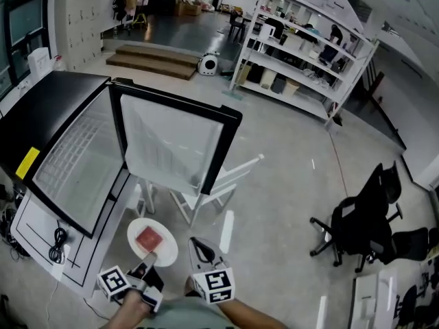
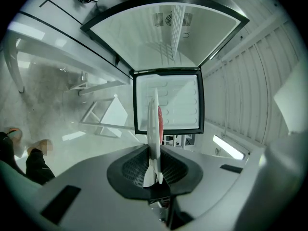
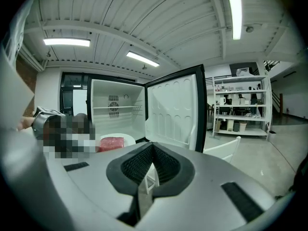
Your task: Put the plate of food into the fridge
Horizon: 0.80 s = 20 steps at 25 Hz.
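Plate [image 1: 138,229], rim pinched in left tongs [image 1: 148,259], right tongs [image 1: 200,247] pressed together empty: one-edge hold may tilt, sliding red food [image 1: 149,239] off before the fridge [image 1: 55,115].

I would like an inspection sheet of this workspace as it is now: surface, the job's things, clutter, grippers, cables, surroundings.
Surface: smooth grey floor; no table in use.
Job's things: fridge stands with its door open; white plate carries red food, not yet inside.
Clutter: white chair beside the open door.
Grippers: left gripper shut on the plate's rim; right gripper shut, empty.
Cables: black cable lies loose beside the fridge.
Surroundings: black office chair; shelving rack behind.
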{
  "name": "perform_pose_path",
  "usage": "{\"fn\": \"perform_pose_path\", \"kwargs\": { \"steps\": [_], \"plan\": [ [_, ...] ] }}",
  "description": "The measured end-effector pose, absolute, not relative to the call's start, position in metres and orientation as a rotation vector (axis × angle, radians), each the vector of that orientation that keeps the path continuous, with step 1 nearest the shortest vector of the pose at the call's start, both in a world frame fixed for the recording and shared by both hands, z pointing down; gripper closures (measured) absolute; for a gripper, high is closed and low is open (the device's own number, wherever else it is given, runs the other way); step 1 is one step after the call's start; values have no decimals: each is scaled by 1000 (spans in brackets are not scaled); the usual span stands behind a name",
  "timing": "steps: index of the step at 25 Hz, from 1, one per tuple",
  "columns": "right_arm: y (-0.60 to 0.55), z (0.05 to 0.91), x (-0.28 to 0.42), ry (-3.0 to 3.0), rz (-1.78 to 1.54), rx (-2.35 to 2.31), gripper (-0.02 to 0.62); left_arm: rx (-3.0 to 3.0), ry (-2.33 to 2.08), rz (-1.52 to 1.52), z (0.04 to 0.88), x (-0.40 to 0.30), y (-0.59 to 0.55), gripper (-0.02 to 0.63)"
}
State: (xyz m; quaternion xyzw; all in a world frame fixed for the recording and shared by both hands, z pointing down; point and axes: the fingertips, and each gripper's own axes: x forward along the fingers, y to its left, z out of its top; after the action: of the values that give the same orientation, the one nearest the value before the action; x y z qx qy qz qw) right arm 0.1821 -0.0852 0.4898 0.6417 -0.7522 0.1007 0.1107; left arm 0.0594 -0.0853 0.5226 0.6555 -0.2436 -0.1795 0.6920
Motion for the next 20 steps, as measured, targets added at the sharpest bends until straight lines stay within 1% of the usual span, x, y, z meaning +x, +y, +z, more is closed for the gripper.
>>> {"fn": "perform_pose_path", "kwargs": {
  "steps": [20],
  "plan": [
    [-143,502,247,-2383,271,1675,591,1424,-724,-520,526,122,-122,558]
  ]
}}
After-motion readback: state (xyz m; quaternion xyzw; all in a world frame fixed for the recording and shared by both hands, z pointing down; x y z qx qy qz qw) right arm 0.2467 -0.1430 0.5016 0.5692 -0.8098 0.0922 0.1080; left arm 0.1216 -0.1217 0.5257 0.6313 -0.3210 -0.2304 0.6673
